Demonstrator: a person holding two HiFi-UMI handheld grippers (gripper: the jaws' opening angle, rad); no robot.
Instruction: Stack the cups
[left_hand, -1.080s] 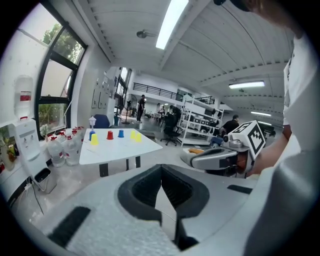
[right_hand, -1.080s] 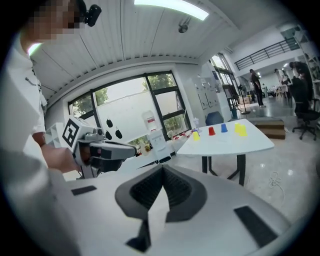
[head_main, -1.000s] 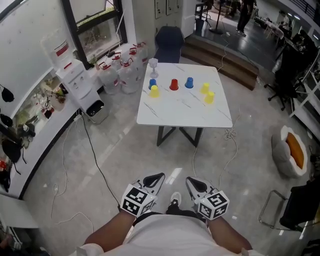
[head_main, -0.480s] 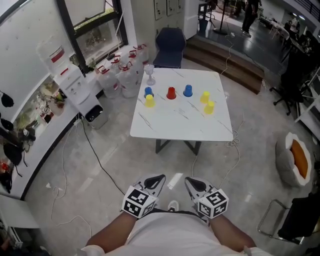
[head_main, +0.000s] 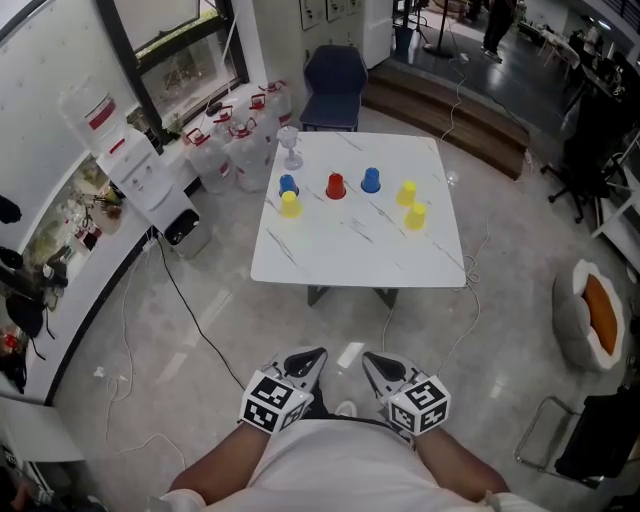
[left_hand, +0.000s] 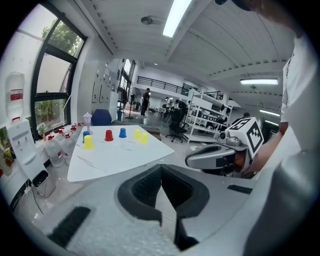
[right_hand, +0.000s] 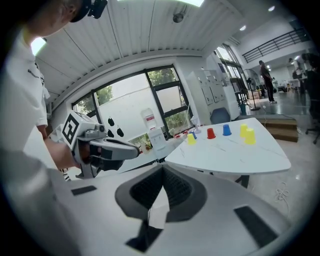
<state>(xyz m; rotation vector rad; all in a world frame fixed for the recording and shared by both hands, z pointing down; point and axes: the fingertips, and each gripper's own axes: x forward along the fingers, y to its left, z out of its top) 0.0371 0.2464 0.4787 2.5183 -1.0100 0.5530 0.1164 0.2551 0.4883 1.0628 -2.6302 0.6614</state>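
The person stands well back from the white surface (head_main: 350, 245), with a stretch of grey floor (head_main: 250, 300) between it and the two tools held low in front of the body. The left tool (head_main: 309, 358) is clenched on nothing, its pads meeting in its own view. The right tool (head_main: 374, 362) is pressed together and empty as well. They hang side by side, near each other but apart.

All six cups stand singly on the far half of the surface. Near the left edge a yellow cup (head_main: 290, 204) sits just in front of a blue cup (head_main: 288, 183). A red cup (head_main: 335, 186) and a second blue cup (head_main: 371, 180) stand side by side near the middle. Toward the right edge is another yellow cup (head_main: 406, 192) and, just nearer the person, a last yellow cup (head_main: 415, 216). A clear stemmed glass (head_main: 290, 148) stands upright at the far left corner, close behind the first blue cup.

A dark blue chair (head_main: 335, 80) is drawn up beyond the far edge. Off the far left corner big water jugs (head_main: 235, 145) crowd under the window, with a white water dispenser (head_main: 130, 165) beside them. A black cable (head_main: 190, 320) trails over the floor left of the surface, and a pale cord (head_main: 466, 268) lies by the near right corner. Further right sits a round pet bed (head_main: 590, 310) with an orange cushion.
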